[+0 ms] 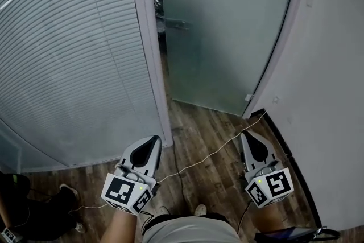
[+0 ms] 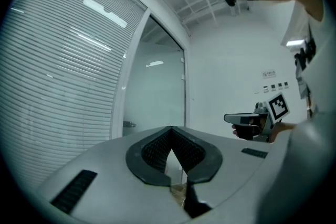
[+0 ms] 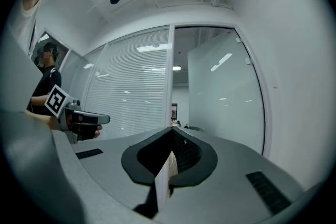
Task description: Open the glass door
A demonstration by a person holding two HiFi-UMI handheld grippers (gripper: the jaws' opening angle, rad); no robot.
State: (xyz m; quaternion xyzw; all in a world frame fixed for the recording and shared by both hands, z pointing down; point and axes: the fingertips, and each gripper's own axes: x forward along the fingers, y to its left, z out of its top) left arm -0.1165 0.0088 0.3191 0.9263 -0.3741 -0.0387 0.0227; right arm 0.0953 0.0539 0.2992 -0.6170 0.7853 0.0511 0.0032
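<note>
The frosted glass door (image 1: pixel 227 25) stands ajar in the head view, with a dark gap along its left edge by the pale frame post (image 1: pixel 149 37). Its metal handle (image 1: pixel 175 24) shows near that gap. My left gripper (image 1: pixel 155 139) and right gripper (image 1: pixel 245 135) are both held low over the wooden floor, well short of the door, pointing towards it. Each is shut with nothing between its jaws. In the left gripper view the jaws (image 2: pixel 172 128) meet at the tip. The right gripper (image 3: pixel 171 128) faces the doorway and the door's glass (image 3: pixel 226 97).
A glass wall with slatted blinds (image 1: pixel 68 54) runs along the left. A plain white wall (image 1: pixel 330 94) closes the right side. A thin cable (image 1: pixel 210 157) lies across the wooden floor (image 1: pixel 210 128). Another person (image 1: pixel 28 208) stands at the lower left.
</note>
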